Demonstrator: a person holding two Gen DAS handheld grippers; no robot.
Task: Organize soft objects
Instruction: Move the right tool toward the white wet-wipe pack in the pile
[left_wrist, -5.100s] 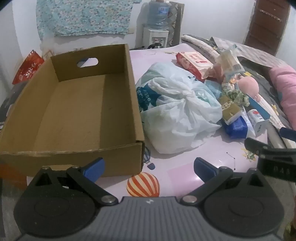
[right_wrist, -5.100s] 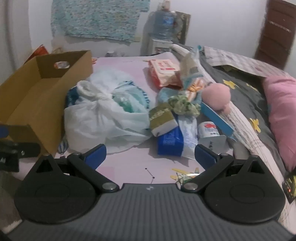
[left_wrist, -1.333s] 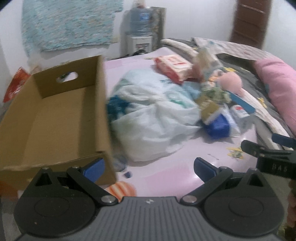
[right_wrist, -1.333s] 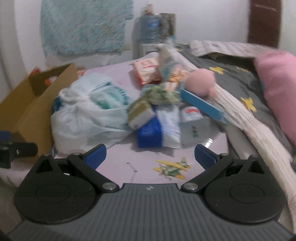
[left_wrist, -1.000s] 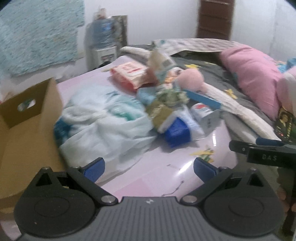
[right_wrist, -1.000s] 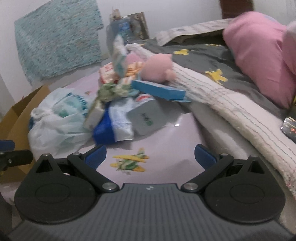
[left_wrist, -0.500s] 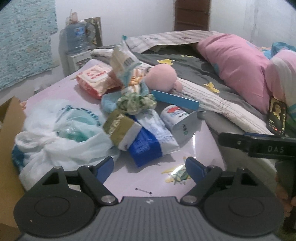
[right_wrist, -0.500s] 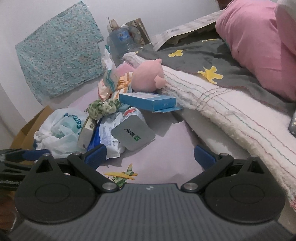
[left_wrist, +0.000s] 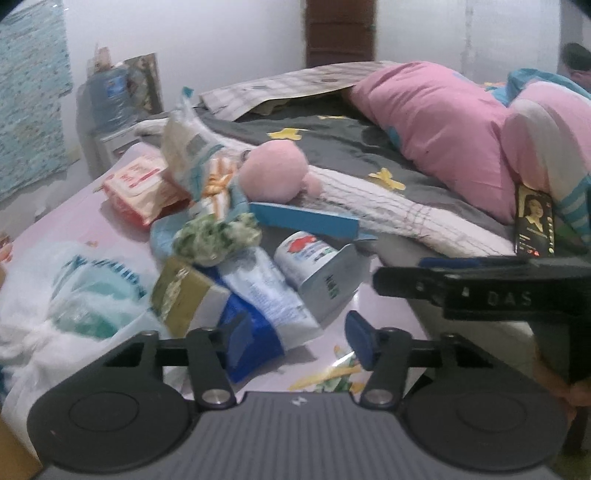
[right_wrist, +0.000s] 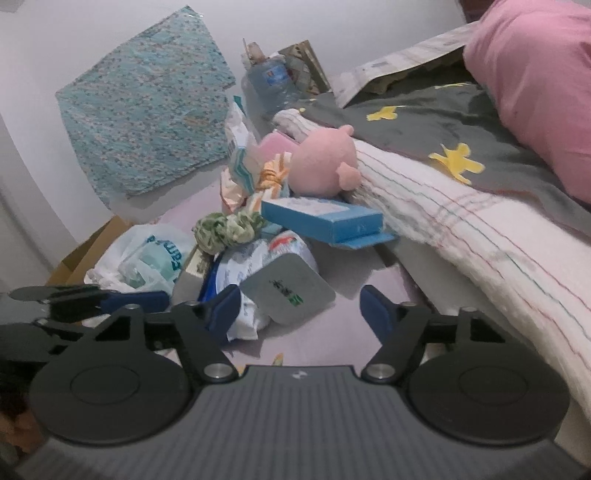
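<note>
One round pink plush toy (left_wrist: 275, 172), smooth, atop cluttered packets (left_wrist: 258, 291)

The cardboard box (right_wrist: 88, 251) shows only one corner behind the white plastic bag (right_wrist: 140, 262); the bag's print (left_wrist: 99, 273) is too blurred to read.

White walls (left_wrist: 229, 44), brown door (left_wrist: 340, 33), perhaps a water dispenser (left_wrist: 110, 122)
</note>
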